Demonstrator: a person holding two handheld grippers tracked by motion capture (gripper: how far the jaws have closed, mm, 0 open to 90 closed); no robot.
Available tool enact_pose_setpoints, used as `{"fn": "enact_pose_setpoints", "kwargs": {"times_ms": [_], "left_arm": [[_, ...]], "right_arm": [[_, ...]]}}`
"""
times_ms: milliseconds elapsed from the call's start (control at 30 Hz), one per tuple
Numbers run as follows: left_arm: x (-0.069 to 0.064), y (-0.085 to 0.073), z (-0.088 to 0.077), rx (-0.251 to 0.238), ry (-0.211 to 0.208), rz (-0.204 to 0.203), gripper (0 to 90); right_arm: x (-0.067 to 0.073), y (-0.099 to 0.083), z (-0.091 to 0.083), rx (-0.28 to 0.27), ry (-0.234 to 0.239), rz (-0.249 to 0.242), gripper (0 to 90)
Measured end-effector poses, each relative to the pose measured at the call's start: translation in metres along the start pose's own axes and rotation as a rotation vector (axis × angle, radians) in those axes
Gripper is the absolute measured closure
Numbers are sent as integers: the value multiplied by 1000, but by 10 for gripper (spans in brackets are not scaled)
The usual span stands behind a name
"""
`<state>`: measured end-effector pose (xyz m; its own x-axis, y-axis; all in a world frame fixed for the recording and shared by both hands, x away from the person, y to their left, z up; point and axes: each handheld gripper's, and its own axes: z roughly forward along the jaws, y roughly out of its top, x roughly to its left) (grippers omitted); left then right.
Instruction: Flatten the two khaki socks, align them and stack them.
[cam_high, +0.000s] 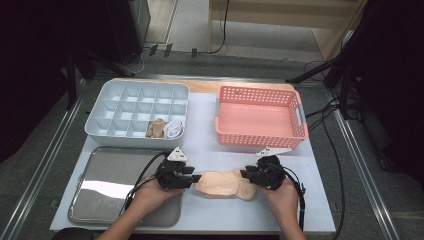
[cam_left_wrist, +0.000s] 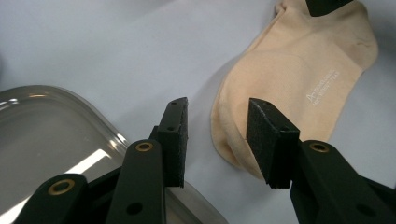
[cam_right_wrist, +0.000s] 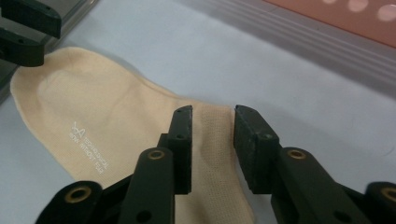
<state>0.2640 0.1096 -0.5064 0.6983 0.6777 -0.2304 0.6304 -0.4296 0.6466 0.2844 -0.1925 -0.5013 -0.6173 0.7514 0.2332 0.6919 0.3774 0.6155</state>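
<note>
Black left gripper, right gripper: 2 jaws each, brass rivets, black cables, grey 3-cornered plate.

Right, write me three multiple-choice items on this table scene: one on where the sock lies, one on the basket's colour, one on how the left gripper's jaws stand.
1. Where does the beige sock lie?
A. In the basket
B. On the table between the two grippers
C. On the metal tray

2. What colour is the basket?
A. Blue
B. Green
C. Pink

3. How do the jaws of the left gripper stand?
A. Apart, above the sock's end
B. Clamped on the tray's rim
C. Shut on a pen

Answers: 1 B, the high view shows it flat on the white table top between the left gripper and the right gripper. 2 C, its perforated walls are pink. 3 A, the left gripper view shows a gap between the pads, neither pressing the sock.
</note>
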Motion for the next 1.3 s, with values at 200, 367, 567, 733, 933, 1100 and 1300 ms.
{"fn": "enact_pose_setpoints", "kwargs": {"times_ms": [200,367,567,733,933,1100,1300], "left_arm": [[-3,0,10,43,1,21,591],[-5,-2,12,42,-9,21,594],[-8,-5,13,34,-35,31,593],[-12,-5,13,59,-47,42,697],[-16,-2,16,75,-67,41,851],[-5,10,8,11,-74,-19,862],[2,22,6,-3,-49,-4,863]], "right_arm": [[2,-4,8,22,-3,-19,646],[1,-5,9,24,-12,-25,613],[5,-6,10,30,-34,-47,627],[10,-7,10,32,-69,-45,719],[8,-4,10,56,-27,7,820],[4,6,1,14,-57,13,832],[-7,15,-1,-4,-48,39,832]]}}
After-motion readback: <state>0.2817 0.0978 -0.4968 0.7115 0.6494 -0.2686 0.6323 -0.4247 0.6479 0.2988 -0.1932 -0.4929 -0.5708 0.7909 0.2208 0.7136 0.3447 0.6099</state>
